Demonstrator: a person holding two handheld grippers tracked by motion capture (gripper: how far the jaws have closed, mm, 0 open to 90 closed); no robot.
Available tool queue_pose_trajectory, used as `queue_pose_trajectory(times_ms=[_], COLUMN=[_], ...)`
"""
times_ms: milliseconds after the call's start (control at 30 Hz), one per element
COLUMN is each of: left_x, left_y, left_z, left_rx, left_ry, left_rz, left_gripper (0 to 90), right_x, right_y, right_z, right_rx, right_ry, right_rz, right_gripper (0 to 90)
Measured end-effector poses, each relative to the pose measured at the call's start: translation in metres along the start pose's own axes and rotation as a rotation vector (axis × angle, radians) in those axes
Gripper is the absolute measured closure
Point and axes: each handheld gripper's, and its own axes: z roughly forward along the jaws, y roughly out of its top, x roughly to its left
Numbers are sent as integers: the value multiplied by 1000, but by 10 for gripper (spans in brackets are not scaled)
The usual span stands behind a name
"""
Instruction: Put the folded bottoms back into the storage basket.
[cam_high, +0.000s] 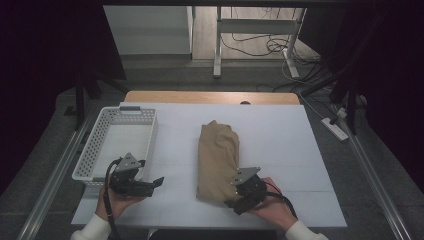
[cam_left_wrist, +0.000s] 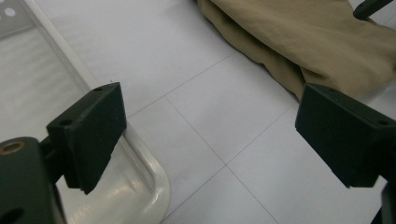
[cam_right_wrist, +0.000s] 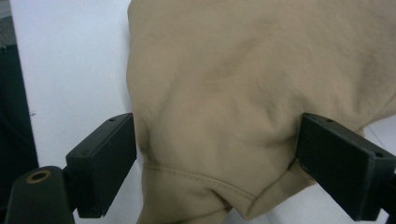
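Note:
A tan folded garment (cam_high: 218, 160) lies lengthwise in the middle of the white table (cam_high: 285, 135). My right gripper (cam_high: 236, 201) is at its near right corner. In the right gripper view the right gripper (cam_right_wrist: 223, 163) stands open, its jaws wide apart on either side of the garment's (cam_right_wrist: 243, 93) hemmed edge. My left gripper (cam_high: 156, 184) is held at the near right corner of a white perforated basket (cam_high: 150, 137), left of the garment. The left gripper (cam_left_wrist: 215, 135) is open with only bare table between its jaws. The basket's rim (cam_left_wrist: 154, 182) is beside its left jaw and the garment (cam_left_wrist: 303, 37) lies ahead.
The basket holds nothing that I can see. A wooden table edge (cam_high: 210, 97) runs behind the white surface. Beyond it are desk legs and cables (cam_high: 260, 45) on the floor. A power strip (cam_high: 336, 128) lies off the right side.

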Motion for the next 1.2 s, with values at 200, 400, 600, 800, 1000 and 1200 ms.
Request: queue_pose_trajectory(times_ms=[200,400,600,800,1000,1200], left_x=[0,0,1,0,-1,-3], left_y=[0,0,0,1,2,7], left_z=[0,0,0,1,0,2], left_rx=[2,2,0,3,-1,-10], left_ry=[0,0,-1,-2,-4,-22], left_rz=[2,4,4,9,12,4], left_gripper=[94,94,95,96,100,102], right_x=[0,-7,-12,-15,-19,-20], right_y=[2,1,1,1,0,0], right_z=[14,18,14,8,4,-2], right_rx=[60,87,87,77,50,21], right_ry=[-12,-34,-40,-39,-12,5], right_rz=[-17,18,56,72,97,112], right_gripper=[113,148,365,625,728,754])
